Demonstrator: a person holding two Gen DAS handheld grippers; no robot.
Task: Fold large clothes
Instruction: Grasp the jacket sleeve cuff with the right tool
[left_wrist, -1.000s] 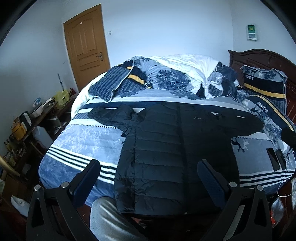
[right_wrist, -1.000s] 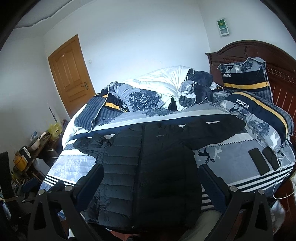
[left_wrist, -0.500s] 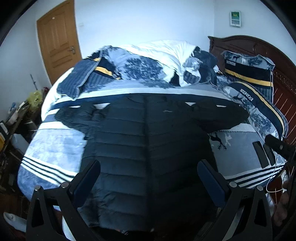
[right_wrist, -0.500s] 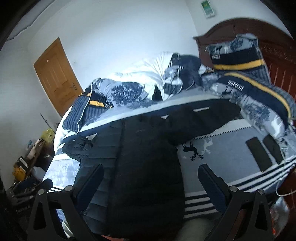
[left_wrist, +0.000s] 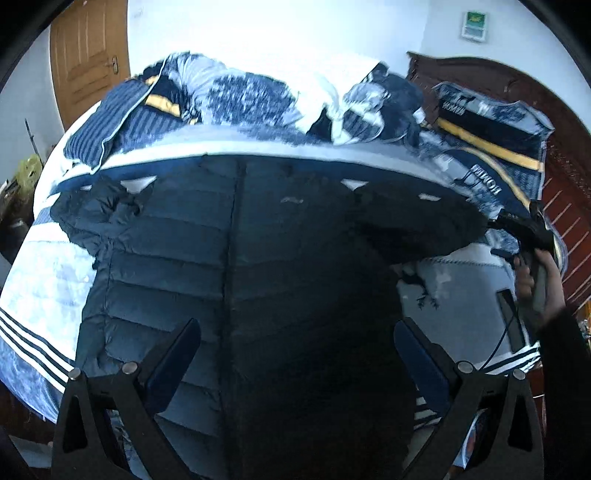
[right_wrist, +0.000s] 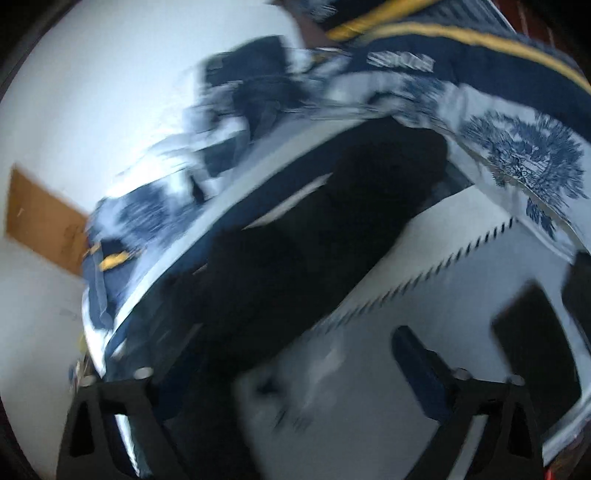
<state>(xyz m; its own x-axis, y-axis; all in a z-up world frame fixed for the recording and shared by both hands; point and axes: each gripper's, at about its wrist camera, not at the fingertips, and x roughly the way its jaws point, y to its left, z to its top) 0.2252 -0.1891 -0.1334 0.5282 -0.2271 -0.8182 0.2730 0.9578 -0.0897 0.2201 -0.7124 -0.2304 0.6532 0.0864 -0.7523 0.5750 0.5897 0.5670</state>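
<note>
A black quilted puffer jacket (left_wrist: 258, 280) lies flat and face up on the bed, sleeves spread to both sides. My left gripper (left_wrist: 295, 354) is open and empty, just above the jacket's lower body. My right gripper (right_wrist: 284, 365) is open and empty, tilted, over the grey bedspread beside the jacket's right sleeve (right_wrist: 332, 221). In the left wrist view the right gripper (left_wrist: 517, 225) shows at the tip of that sleeve (left_wrist: 417, 229), held in a hand. The right wrist view is blurred by motion.
The bed (left_wrist: 48, 280) carries a striped blue and white bedspread. Patterned pillows (left_wrist: 491, 129) and a crumpled duvet (left_wrist: 258, 99) lie at the far side. A dark headboard (left_wrist: 569, 147) stands right. Two dark phones (right_wrist: 532, 339) lie near the right edge. A wooden door (left_wrist: 88, 66) is left.
Both grippers moved forward and lower towards the bed. The right gripper swung right and tilted over the jacket's right sleeve end. The jacket has not moved.
</note>
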